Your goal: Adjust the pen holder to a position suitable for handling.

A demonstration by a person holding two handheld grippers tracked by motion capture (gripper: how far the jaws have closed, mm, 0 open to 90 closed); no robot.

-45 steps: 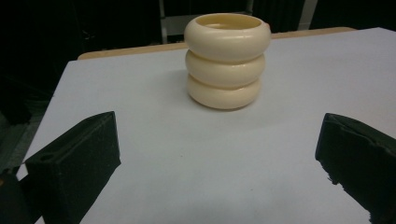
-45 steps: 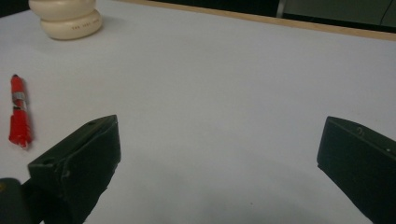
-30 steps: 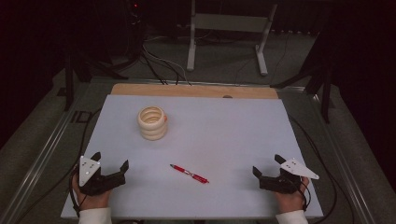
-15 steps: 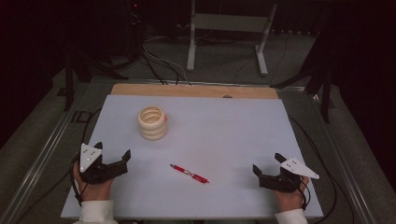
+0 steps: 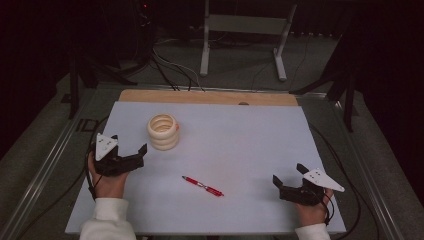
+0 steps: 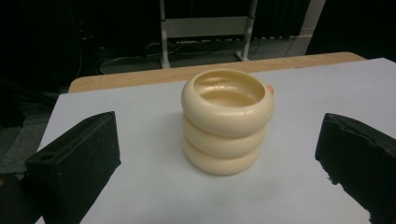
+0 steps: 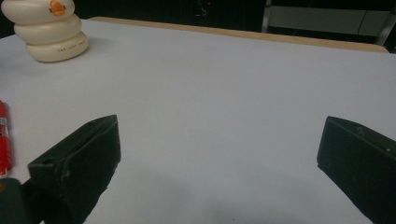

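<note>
Left gripper (image 5: 131,154) has its jaws spread wide and empty, lined up on the cream ringed cup (image 5: 163,131), which stands upright toward the far-left part of the surface (image 5: 250,130), near but not touching; looks like the approach step for a grasp. Right gripper (image 5: 289,178) rests parted and empty by the near-right corner; red pen (image 5: 202,186) lies mid-surface near the front edge, untouched. Next move calls for pushing forward until the jaws flank the cup, then closing.

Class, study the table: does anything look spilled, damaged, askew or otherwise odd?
Nothing stands out. The cream ribbed holder stands upright and whole, the red pen lies flat on the white table, and no spill shows. The left claw and right claw are open.
</note>
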